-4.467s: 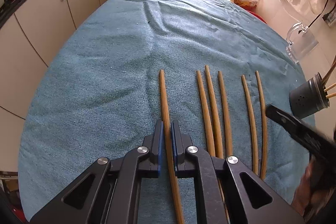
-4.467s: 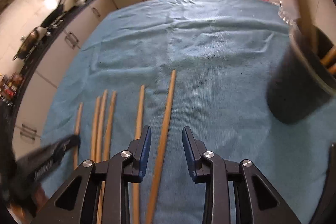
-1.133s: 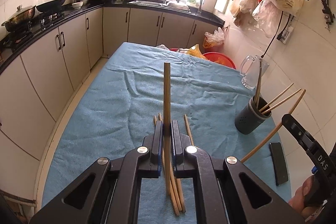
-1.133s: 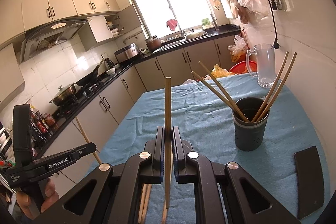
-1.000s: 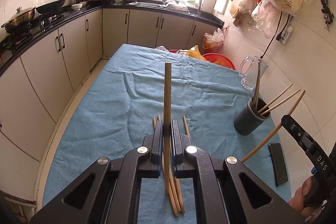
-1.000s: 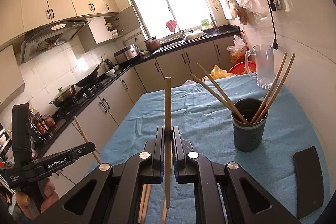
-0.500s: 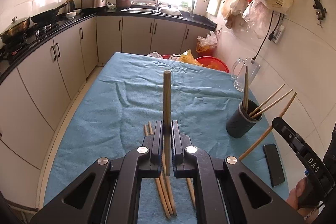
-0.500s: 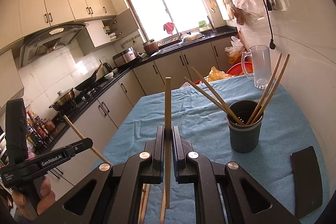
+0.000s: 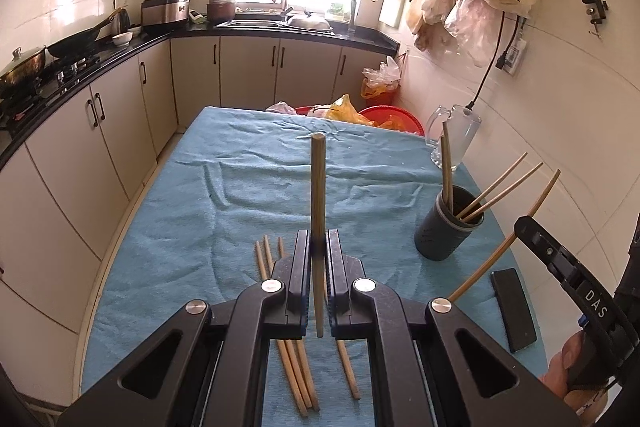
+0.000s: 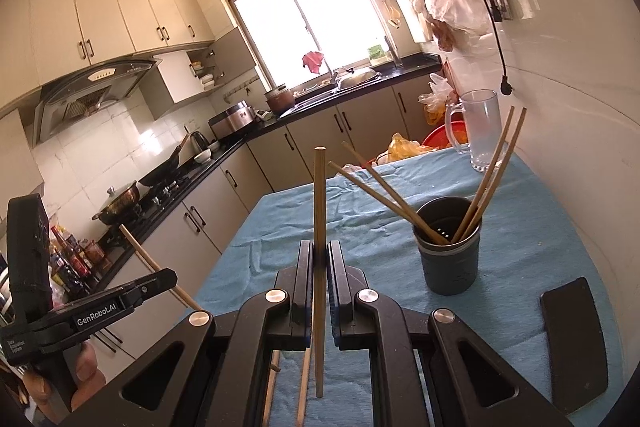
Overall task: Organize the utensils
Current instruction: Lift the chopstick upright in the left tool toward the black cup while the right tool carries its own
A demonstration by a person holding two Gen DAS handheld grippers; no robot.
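My left gripper [image 9: 318, 247] is shut on a wooden chopstick [image 9: 318, 183] that stands upright between its pads, well above the blue cloth [image 9: 224, 195]. Several more chopsticks [image 9: 294, 363] lie on the cloth below it. My right gripper [image 10: 319, 259] is shut on another upright chopstick [image 10: 319, 203]. A dark holder cup [image 10: 448, 259] with several chopsticks leaning in it stands on the cloth ahead and to the right of the right gripper. In the left wrist view the same cup [image 9: 444, 231] stands right of centre, with the right gripper [image 9: 522, 225] and its slanted chopstick [image 9: 500, 251] beside it.
A black phone [image 10: 576, 335] lies on the cloth near the wall, right of the cup. A glass mug [image 10: 480, 131] stands at the table's far right corner. A red basin [image 9: 394, 117] and bags sit past the far edge. Cabinets [image 9: 80, 131] line the left side.
The left gripper has risen and drawn back a little with its chopstick, so the table looks farther off. The right gripper has hardly moved. Both stay shut.
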